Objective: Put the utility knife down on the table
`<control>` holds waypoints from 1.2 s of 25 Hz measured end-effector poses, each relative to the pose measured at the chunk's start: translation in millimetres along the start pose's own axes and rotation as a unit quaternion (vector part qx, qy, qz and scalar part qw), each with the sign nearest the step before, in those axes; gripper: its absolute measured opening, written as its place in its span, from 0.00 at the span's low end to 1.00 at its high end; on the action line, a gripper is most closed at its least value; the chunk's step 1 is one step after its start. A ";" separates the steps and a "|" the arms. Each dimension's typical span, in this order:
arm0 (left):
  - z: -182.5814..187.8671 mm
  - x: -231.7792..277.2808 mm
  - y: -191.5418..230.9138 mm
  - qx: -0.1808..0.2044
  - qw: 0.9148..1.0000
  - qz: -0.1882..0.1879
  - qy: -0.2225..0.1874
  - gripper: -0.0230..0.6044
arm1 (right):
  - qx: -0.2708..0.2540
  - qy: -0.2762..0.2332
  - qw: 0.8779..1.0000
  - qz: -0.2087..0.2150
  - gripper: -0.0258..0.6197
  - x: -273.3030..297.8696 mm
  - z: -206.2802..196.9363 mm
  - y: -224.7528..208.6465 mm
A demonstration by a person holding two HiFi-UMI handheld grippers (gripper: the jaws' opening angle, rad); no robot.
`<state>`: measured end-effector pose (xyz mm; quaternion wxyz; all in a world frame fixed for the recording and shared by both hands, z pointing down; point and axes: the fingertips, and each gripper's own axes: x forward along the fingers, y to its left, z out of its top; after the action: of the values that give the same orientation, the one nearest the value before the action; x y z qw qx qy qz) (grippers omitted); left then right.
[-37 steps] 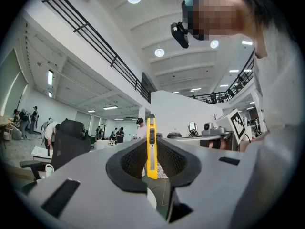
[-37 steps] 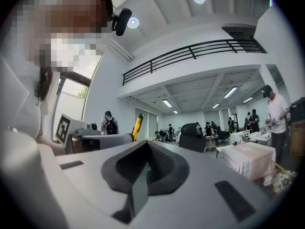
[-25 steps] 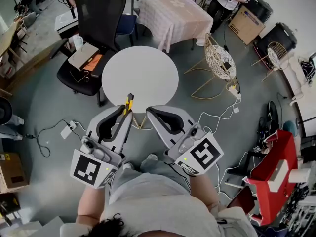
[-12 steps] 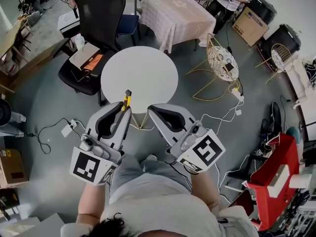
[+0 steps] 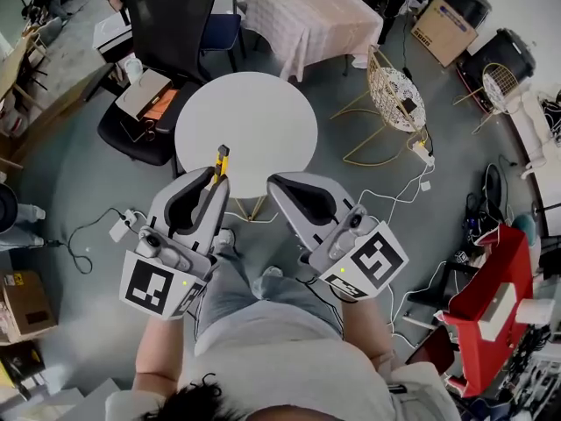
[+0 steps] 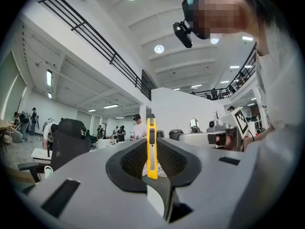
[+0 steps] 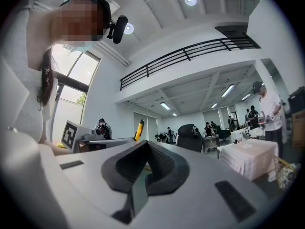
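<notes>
A yellow utility knife (image 5: pixel 222 160) stands out past the tips of my left gripper (image 5: pixel 218 183), which is shut on it. Its tip lies over the near rim of the round white table (image 5: pixel 245 121). In the left gripper view the utility knife (image 6: pixel 151 149) stands upright between the dark pads, blade end away from the camera. My right gripper (image 5: pixel 274 185) hangs beside the left one, shut with nothing in it. From the right gripper view (image 7: pixel 145 147) the knife (image 7: pixel 139 129) shows to the left, above the other gripper. Both grippers are below the table's near edge in the head view.
A black office chair (image 5: pixel 166 24) with a cardboard box (image 5: pixel 145 95) stands at the table's far left. A cloth-covered table (image 5: pixel 307 16) and a wire chair (image 5: pixel 394 103) are behind and to the right. Cables and a power strip (image 5: pixel 118 228) lie on the floor.
Both grippers have drifted a little forward and left toward the table, the knife still held. The knife's tip now overlaps the table's near rim.
</notes>
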<state>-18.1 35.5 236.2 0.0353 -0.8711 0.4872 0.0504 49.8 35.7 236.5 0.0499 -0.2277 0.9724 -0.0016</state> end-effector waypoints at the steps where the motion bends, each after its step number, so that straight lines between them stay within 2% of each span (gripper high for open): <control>1: -1.8 4.2 5.3 -0.002 1.000 -0.007 0.001 0.14 | 0.000 0.001 1.000 -0.007 0.05 4.4 -0.3 -3.7; 10: -12.2 52.6 63.1 -0.015 0.996 -0.083 0.006 0.14 | 0.000 -0.001 0.997 -0.082 0.05 58.4 0.7 -46.6; 17: -38.1 82.0 118.1 -0.003 0.992 -0.125 0.035 0.14 | -0.001 -0.005 0.993 -0.122 0.05 109.1 -5.1 -75.4; 22: -76.8 101.4 150.1 0.001 0.986 -0.148 0.077 0.14 | 0.008 -0.004 0.989 -0.149 0.05 136.7 -14.6 -92.4; 25: -111.4 112.4 160.3 0.012 0.978 -0.169 0.118 0.14 | 0.017 0.001 0.986 -0.168 0.05 147.2 -22.2 -104.1; 30: -168.5 129.0 170.0 0.028 0.966 -0.198 0.166 0.14 | 0.031 0.015 0.979 -0.199 0.05 156.0 -36.8 -122.6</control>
<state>-86.9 -181.0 385.5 -0.0122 -0.9451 0.3050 -0.1164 -38.5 -144.0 261.3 0.0414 -0.4147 0.9079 -0.0448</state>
